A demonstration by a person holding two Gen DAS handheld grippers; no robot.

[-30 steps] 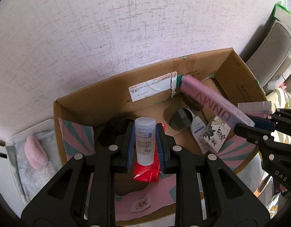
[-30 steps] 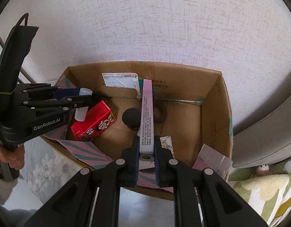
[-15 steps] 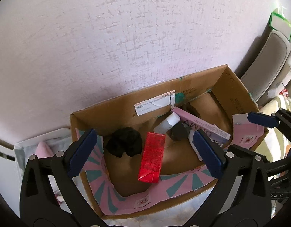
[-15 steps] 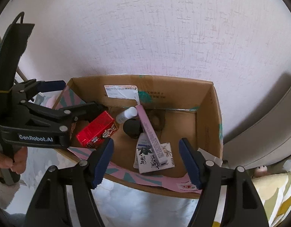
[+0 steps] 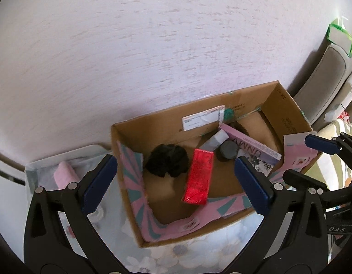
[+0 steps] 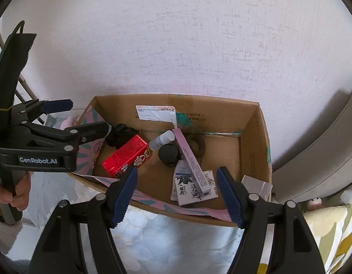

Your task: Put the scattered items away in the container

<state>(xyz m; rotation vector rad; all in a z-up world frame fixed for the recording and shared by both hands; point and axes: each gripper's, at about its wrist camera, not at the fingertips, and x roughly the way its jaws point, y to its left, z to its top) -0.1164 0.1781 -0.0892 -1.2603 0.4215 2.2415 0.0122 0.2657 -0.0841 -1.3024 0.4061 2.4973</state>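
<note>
Pale textured wallpaper backs a cardboard box that stands against the wall on a floral cloth, with a grey cushion at its right. A second ago the left gripper clenched a small white bottle and the right gripper a long pink carton; now both tongs are released and empty, hanging above the box's near edge. The bottle lies at the box's back wall, touching a black round lid, and the pink carton slants from the back wall toward the near edge, resting on a white packet printed with black brush characters. A red carton lies toward the left side, beside a black crumpled cloth near the back-left corner. So two more items are in the container, and judging from this the hands are free to fetch whatever is left outside; none shows here apart from something pink left of the box, which I cannot identify. Readable writing: "GenRobot.AI" on the left gripper's body, "UNMV"-like purple letters on the pink carton in the left view, and a torn white shipping label on the back wall, its print too small to read.
</note>
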